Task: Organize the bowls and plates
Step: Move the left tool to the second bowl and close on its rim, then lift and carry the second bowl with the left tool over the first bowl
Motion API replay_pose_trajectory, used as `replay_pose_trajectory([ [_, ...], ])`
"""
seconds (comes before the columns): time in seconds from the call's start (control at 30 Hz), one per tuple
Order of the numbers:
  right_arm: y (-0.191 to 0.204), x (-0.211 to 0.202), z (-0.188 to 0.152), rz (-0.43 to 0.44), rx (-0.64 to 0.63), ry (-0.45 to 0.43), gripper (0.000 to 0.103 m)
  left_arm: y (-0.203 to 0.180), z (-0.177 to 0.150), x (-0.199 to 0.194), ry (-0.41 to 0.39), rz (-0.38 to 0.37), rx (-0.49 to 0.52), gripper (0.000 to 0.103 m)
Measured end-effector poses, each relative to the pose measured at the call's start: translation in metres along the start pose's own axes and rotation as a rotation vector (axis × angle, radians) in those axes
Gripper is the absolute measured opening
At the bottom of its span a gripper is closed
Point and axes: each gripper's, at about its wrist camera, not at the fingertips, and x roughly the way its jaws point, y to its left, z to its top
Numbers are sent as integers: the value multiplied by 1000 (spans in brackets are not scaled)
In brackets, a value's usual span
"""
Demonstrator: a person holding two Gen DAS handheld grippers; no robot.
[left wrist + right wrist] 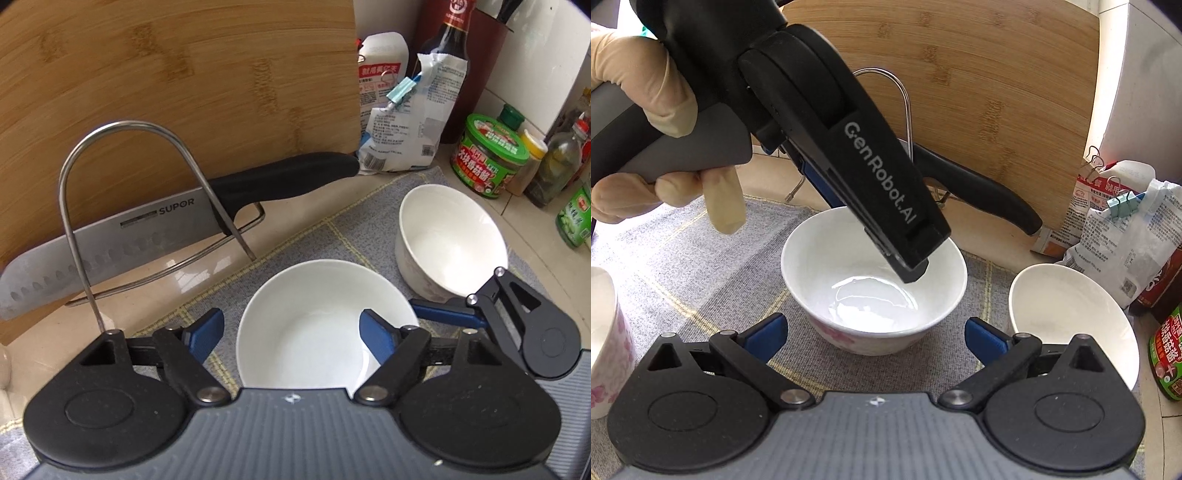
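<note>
Two white bowls stand on a grey checked mat. In the left wrist view the near bowl lies between my left gripper's open blue fingers; my left gripper has one finger inside the bowl and one outside its left rim. The second bowl stands to the right. My right gripper is open and empty, just in front of the pink-flowered bowl. The left gripper dips into that bowl from above. The other bowl shows at the right.
A bamboo cutting board leans at the back with a SUPOR knife in a wire stand. Bags, a soy sauce bottle and jars crowd the right. A flowered cup stands left.
</note>
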Motion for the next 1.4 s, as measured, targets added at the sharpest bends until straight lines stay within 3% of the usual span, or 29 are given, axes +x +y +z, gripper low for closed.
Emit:
replay_pose_trajectory([
  [0.83,0,0,4,26,-3,-33,102,-10,4,9,63,-28,100,73],
  [1.0,-1,1,6,25,3,-30,95,-9,4,10,67,-31,99,73],
  [1.4,-2,1,8,22,0,-25,93,-10,3,8,73,-36,110,72],
])
